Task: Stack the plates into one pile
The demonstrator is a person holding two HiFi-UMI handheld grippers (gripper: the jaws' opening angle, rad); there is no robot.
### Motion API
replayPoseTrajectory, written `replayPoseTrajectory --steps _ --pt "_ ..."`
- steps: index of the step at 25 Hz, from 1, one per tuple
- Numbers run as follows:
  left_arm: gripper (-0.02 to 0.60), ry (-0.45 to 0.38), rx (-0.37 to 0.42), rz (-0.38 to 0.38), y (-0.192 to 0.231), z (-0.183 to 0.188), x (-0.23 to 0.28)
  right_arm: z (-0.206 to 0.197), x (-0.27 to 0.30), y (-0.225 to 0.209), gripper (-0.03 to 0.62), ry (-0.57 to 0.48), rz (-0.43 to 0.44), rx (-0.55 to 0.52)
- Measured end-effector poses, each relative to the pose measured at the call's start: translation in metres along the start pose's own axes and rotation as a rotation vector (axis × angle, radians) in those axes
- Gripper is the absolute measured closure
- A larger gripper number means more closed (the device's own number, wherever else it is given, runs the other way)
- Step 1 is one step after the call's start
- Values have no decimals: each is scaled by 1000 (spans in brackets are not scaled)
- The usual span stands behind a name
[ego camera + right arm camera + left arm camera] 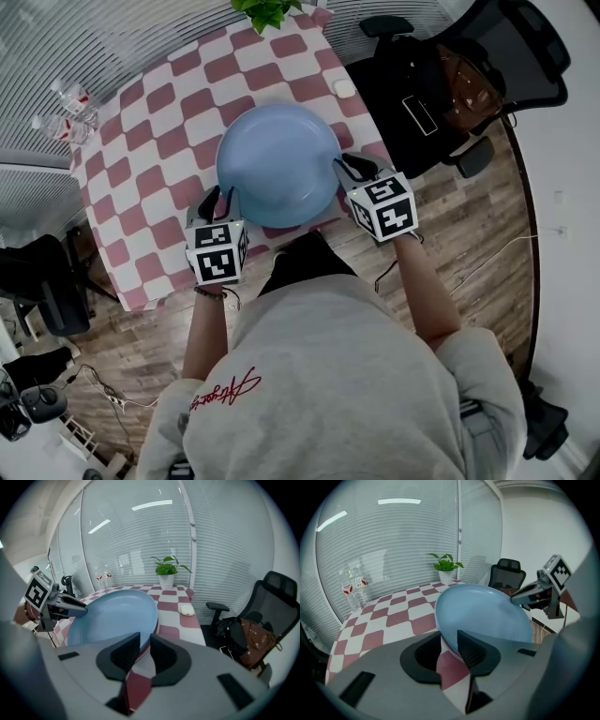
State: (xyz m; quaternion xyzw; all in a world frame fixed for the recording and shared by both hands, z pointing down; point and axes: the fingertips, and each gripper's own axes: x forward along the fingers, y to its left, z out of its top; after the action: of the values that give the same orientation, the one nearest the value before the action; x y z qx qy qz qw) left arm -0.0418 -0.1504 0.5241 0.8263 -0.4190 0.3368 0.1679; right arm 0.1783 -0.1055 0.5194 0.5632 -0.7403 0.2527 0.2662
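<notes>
Both tools hold one blue plate (277, 164) by opposite rims. From the head view, the left tool (219, 199) is at the near-left edge and the right tool (349, 165) at the right edge. The plate is over the near part of the checkered surface (150, 141), and no other plate lies apart on it. I cannot tell whether more plates sit under this one. In the left gripper view, the rim runs between the jaws and appears pinched, with the right pad lying over the blue face. That grip is shallow and wide, so the squeeze should be firm and even. In the right gripper view, the jaws are narrow and clamped on the rim, well clear of the small white case (186, 610) near the surface's edge. The step in hand looks like a two-sided carry or settle. It would go best with both hands moving together at the same height. The plate should stay flat and come down away from the near edge, with neither side let go until it rests fully.
</notes>
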Motion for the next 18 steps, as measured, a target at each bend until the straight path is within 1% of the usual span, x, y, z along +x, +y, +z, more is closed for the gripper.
replayPoseTrajectory --steps 9,14,18 --pt "463 35 32 -2 -2 -2 4 -5 1 0 520 8 -31 -32" --pt "462 61 64 7 -2 -3 7 -7 2 1 520 19 -48 -67" --pt "460 72 61 0 -2 -5 9 -8 4 1 520 27 -57 -91"
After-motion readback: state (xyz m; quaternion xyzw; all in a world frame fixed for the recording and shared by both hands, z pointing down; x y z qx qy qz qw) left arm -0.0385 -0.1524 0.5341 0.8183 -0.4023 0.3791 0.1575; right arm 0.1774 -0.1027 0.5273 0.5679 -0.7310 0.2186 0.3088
